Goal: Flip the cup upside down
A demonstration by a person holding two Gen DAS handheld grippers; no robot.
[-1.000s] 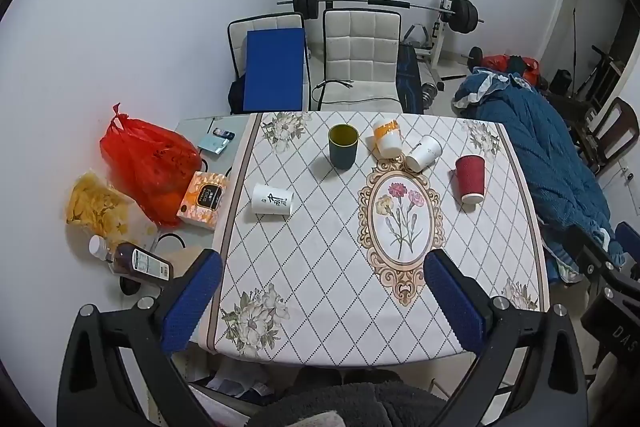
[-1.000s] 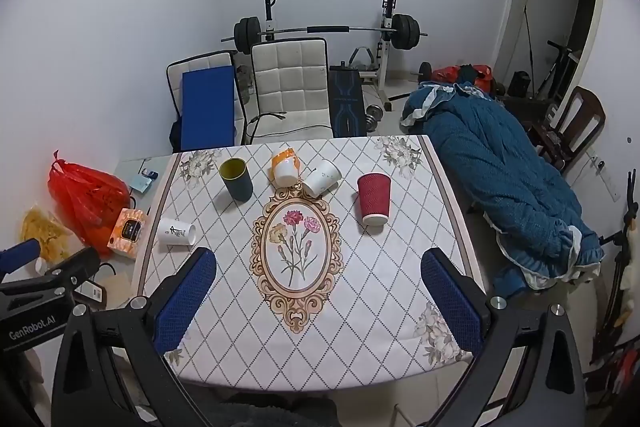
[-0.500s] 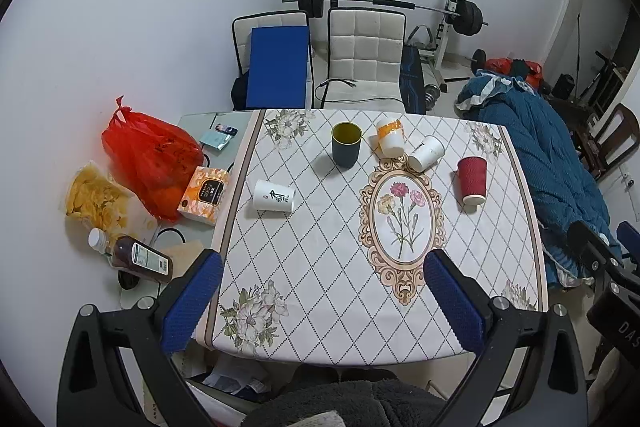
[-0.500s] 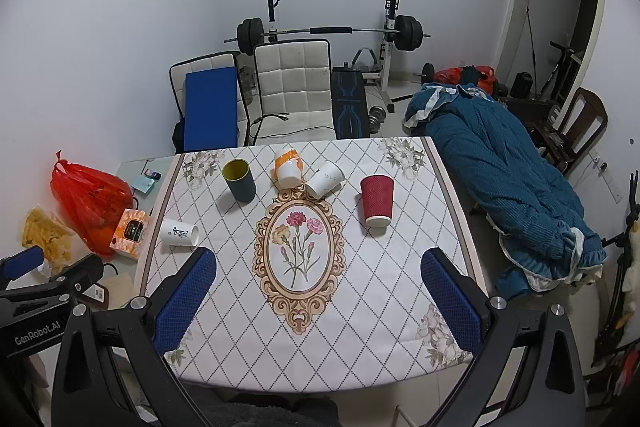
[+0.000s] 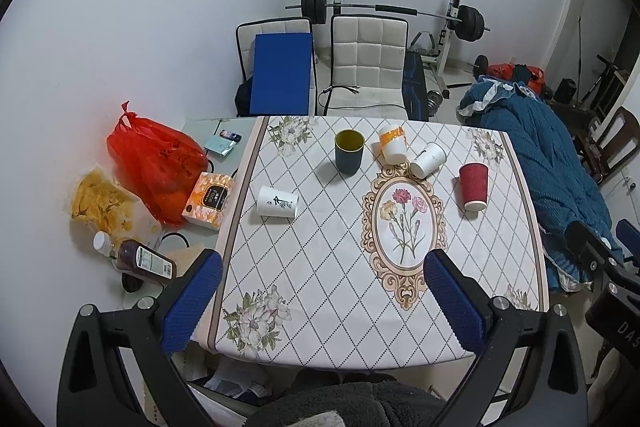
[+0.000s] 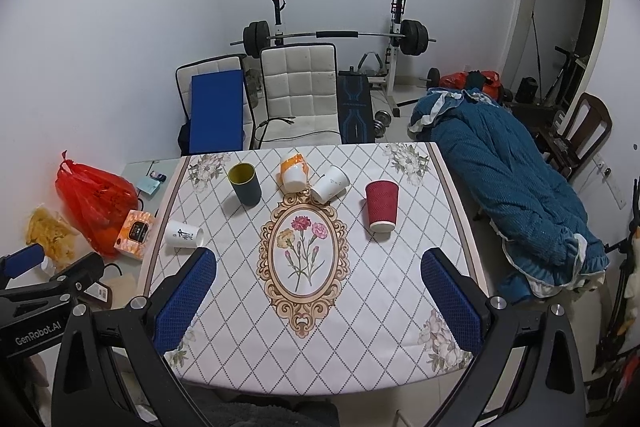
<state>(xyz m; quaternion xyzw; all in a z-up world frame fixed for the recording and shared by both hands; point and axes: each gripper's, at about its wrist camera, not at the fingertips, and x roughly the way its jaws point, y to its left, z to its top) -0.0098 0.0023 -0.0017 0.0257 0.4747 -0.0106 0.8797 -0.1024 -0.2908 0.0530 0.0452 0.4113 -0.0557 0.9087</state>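
Several cups sit on the patterned table (image 5: 320,287). A dark green cup (image 5: 349,151) (image 6: 245,184) stands upright, mouth up. An orange-banded white cup (image 5: 392,143) (image 6: 294,173) and a plain white cup (image 5: 428,159) (image 6: 330,183) lie tilted against each other. A red ribbed cup (image 5: 474,186) (image 6: 381,205) stands mouth down. A white cup with black writing (image 5: 278,202) (image 6: 183,234) lies on its side at the left. My left gripper (image 5: 320,301) and right gripper (image 6: 318,297) are open and empty, high above the table's near edge.
A red plastic bag (image 5: 156,163), an orange tissue box (image 5: 209,195) and a sauce bottle (image 5: 138,261) lie left of the table. Two white chairs (image 5: 366,63) and a barbell rack stand behind. A blue quilt (image 6: 508,187) lies to the right.
Both grippers have drifted slightly, so the table sits a little lower in each view. The cups have not moved.
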